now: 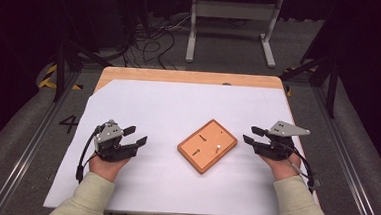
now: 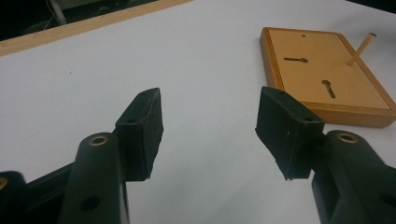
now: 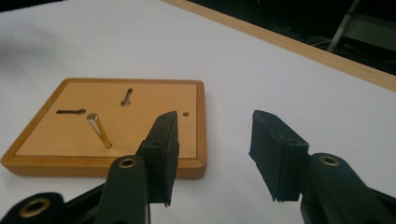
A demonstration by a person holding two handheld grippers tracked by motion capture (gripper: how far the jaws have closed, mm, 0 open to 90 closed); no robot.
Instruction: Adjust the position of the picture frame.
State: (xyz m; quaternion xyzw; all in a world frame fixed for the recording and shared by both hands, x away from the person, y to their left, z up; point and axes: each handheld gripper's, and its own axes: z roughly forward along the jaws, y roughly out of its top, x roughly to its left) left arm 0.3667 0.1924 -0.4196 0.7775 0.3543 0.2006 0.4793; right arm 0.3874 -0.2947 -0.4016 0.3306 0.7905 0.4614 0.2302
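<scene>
A white sheet covers the wooden counter (image 1: 190, 77), dark floor and cables beyond. From the high view, a wooden board (image 1: 207, 145) lies mid-sheet, turned diagonally, between the left gripper (image 1: 135, 136) and right gripper (image 1: 253, 135), each near it but apart.

In the left gripper view, the fingers (image 2: 142, 126) stand wide, empty; the board sits far right.

In the right gripper view, fingers (image 3: 275, 149) spread wide, empty, just beside a slanted metal peg (image 3: 99, 129). Likely best: approach the peg squarely, steadying the board.

A large white sheet (image 1: 178, 117) covers the light wooden table (image 1: 190, 77). Beyond it, black cables (image 1: 152, 40) lie tangled on grey floor beside a white metal stand (image 1: 232, 25).
</scene>
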